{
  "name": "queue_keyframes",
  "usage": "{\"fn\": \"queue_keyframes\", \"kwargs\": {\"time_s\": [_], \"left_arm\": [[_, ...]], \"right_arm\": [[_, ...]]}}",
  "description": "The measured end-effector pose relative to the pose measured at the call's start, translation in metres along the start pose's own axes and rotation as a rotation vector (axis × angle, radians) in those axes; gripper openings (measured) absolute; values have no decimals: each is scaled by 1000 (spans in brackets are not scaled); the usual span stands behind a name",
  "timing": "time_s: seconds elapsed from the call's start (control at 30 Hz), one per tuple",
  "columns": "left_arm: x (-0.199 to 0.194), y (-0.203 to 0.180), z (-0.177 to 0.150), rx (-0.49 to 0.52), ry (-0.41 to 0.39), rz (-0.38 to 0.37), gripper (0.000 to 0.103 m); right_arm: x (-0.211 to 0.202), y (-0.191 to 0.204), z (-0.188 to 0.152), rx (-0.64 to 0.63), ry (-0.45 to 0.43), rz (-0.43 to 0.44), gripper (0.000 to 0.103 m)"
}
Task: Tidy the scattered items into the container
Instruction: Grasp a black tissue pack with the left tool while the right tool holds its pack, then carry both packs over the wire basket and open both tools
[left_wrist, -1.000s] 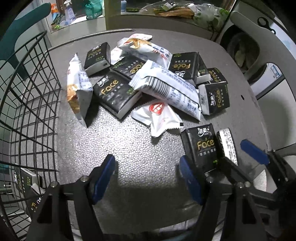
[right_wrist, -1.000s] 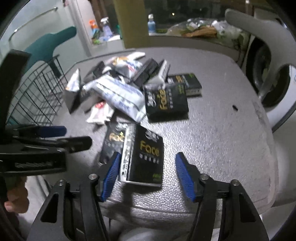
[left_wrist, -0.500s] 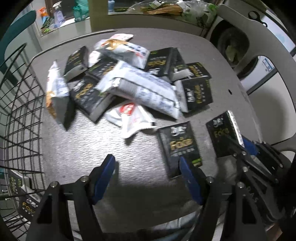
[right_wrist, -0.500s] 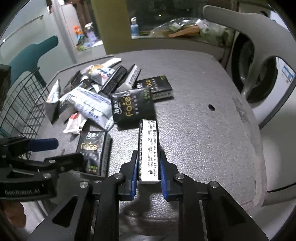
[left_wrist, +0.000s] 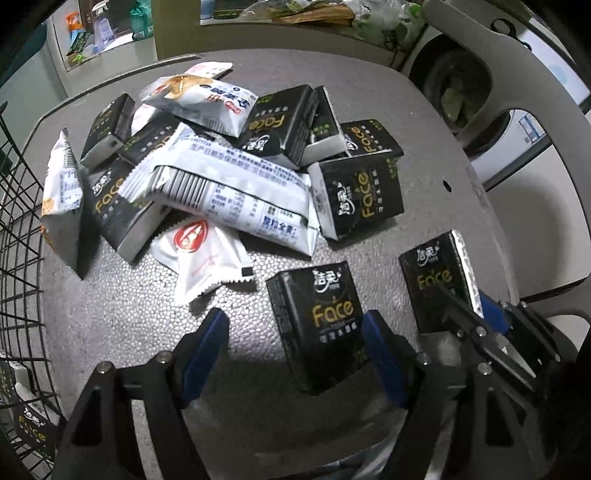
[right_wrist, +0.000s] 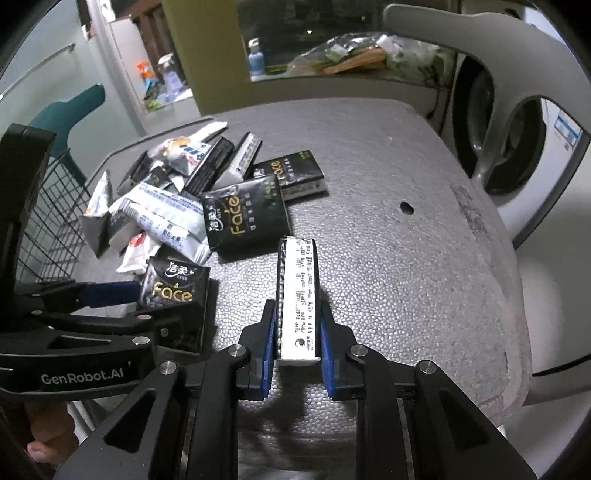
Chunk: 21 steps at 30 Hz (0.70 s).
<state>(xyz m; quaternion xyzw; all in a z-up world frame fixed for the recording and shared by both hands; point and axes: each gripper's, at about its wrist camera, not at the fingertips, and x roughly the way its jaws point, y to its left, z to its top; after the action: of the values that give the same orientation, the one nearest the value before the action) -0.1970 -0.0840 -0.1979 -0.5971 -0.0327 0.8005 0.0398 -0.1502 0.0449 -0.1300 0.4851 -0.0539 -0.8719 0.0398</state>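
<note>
Gripping tissue pack (right_wrist: 297, 295) on edge, right gripper (right_wrist: 297, 354), grey table (right_wrist: 424, 280) open beside

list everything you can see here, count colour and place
black Face tissue packs: about ten, black with gold lettering; most heaped mid-table, one lying between the left gripper's fingers, one held, at least one in the basket
white snack wrappers: about five, white, in the heap
grey foam table: one, grey
black wire basket: one, black, left table edge
washing machine: one, white, right
left gripper: black, blue pads, jaws opening around a pack
right gripper: shut on an upright pack
</note>
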Motion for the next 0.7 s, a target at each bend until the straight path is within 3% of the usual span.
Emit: {"fn": "queue_keyframes", "kwargs": {"time_s": [0.17, 0.23, 0.27, 0.33, 0.37, 0.53, 0.67, 0.7], "left_arm": [[1, -6, 1, 21, -4, 5, 79], [1, -8, 1, 31, -3, 1, 74], [-1, -9, 1, 34, -4, -14, 68], [-2, -10, 2, 31, 10, -86, 32], [-1, -11, 3, 31, 29, -95, 24], [-3, -11, 5, 52, 26, -45, 20], [-28, -9, 7, 71, -27, -28, 20], [-47, -10, -9, 77, -44, -24, 20]], "right_arm": [[-1, -3, -1, 14, -3, -8, 20], [0, -3, -1, 13, -4, -9, 20], [0, -3, -1, 10, -4, -11, 20], [0, -2, -1, 12, -2, -10, 20], [-1, -1, -2, 12, -2, -8, 20], [-8, 7, -1, 0, -22, 2, 20], [-28, 24, 4, -30, -74, 17, 20], [-32, 28, 6, -34, -84, 25, 20]]}}
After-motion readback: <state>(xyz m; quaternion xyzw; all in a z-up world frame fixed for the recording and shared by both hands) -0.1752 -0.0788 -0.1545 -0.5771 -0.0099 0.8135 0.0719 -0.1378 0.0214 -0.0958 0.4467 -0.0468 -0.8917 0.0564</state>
